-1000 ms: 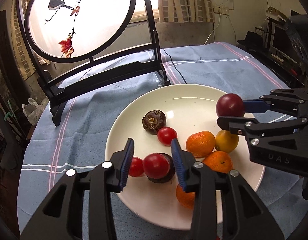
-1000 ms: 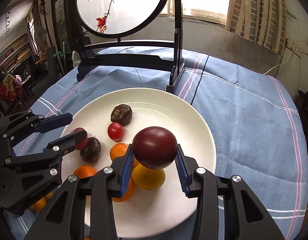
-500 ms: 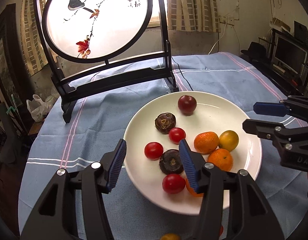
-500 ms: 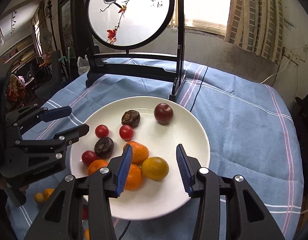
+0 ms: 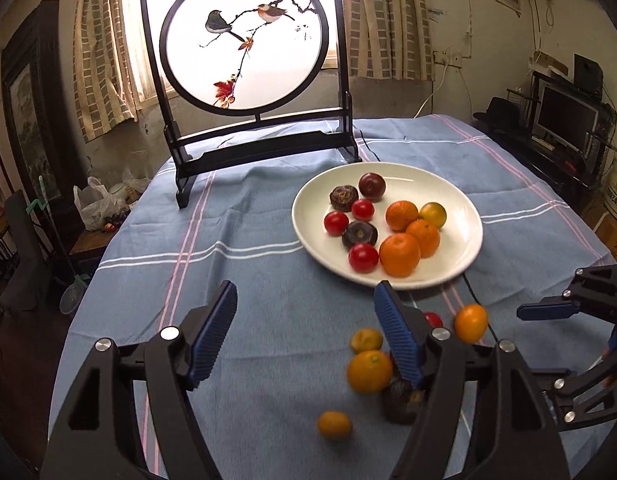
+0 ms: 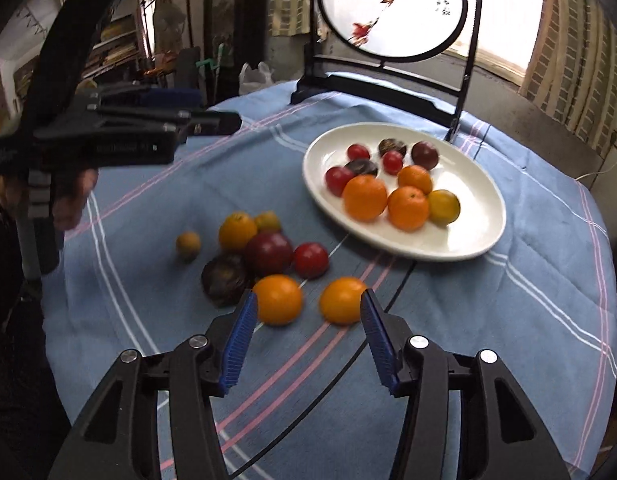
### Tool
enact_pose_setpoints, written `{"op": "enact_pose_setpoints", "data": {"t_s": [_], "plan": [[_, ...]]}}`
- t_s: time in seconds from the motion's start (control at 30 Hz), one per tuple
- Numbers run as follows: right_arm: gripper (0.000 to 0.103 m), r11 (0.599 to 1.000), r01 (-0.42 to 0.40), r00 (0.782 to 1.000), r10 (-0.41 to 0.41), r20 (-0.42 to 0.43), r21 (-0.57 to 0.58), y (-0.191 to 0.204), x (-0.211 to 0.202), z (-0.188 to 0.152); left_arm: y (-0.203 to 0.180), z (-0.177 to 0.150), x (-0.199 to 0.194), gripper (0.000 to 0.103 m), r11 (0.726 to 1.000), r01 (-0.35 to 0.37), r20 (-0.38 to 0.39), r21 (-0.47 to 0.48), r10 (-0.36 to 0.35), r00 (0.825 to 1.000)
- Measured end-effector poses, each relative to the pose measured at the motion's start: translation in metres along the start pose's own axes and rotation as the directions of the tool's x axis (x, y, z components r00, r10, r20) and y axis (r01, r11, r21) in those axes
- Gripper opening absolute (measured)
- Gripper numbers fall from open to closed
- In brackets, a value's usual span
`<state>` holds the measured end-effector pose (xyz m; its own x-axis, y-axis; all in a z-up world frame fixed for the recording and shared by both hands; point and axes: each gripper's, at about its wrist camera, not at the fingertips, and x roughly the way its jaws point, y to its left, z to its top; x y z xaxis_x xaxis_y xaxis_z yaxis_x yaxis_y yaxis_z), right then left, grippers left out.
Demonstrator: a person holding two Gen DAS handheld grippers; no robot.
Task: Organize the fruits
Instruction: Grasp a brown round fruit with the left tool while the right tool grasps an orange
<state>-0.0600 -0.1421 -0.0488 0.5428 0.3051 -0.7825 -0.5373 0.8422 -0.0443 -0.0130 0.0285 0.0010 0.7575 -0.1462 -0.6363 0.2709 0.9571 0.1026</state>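
A white plate [image 5: 466, 246] [image 6: 480, 240] holds several fruits: oranges, red tomatoes, dark brown fruits, a dark red plum [image 5: 371, 186] [image 6: 425, 155] and a yellow-green one. More fruit lies loose on the blue cloth nearer me: oranges [image 6: 277, 299], a tomato [image 6: 311, 259], a dark plum [image 6: 267, 253]. My left gripper [image 5: 304, 326] hangs over bare cloth, jaws opening, nothing between them. My right gripper [image 6: 306, 334] is low over two loose oranges [image 6: 341, 300], jaws opening, pads touching neither.
A round bird-painted screen on a black stand [image 5: 264, 148] stands behind the plate. A black cable [image 6: 396, 292] runs across the cloth under the plate. The round table's edge drops off at left. A hand [image 6: 74, 196] grips the left tool.
Both grippers let go of their fruit on the plate, the plum from the right and a tomato from the left, then pulled back toward me and widened. Loose fruit has come into view.
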Motion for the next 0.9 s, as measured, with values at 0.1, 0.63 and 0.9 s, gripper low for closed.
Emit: {"op": "enact_pose_setpoints", "data": {"t_s": [0.1, 0.63, 0.9], "plan": [[0.053, 1.000, -0.007, 0.998, 0.006, -0.055, -0.014, 0.010, 0.017, -0.006, 0.008, -0.018, -0.010, 0.069, 1.000, 0.001, -0.019, -0.007, -0.001, 1.000], [0.039, 1.000, -0.018, 0.998, 0.018, -0.056, -0.011, -0.001, 0.036, 0.007, -0.052, -0.069, -0.008, 0.070, 0.976, 0.161, -0.125, 0.148, -0.143, 0.982], [0.040, 0.998, 0.022, 0.999, -0.020, -0.034, 0.052, -0.030, 0.011, -0.012, -0.083, -0.071, 0.013, 0.070, 0.972, 0.167, -0.164, 0.168, -0.140, 0.976]]}}
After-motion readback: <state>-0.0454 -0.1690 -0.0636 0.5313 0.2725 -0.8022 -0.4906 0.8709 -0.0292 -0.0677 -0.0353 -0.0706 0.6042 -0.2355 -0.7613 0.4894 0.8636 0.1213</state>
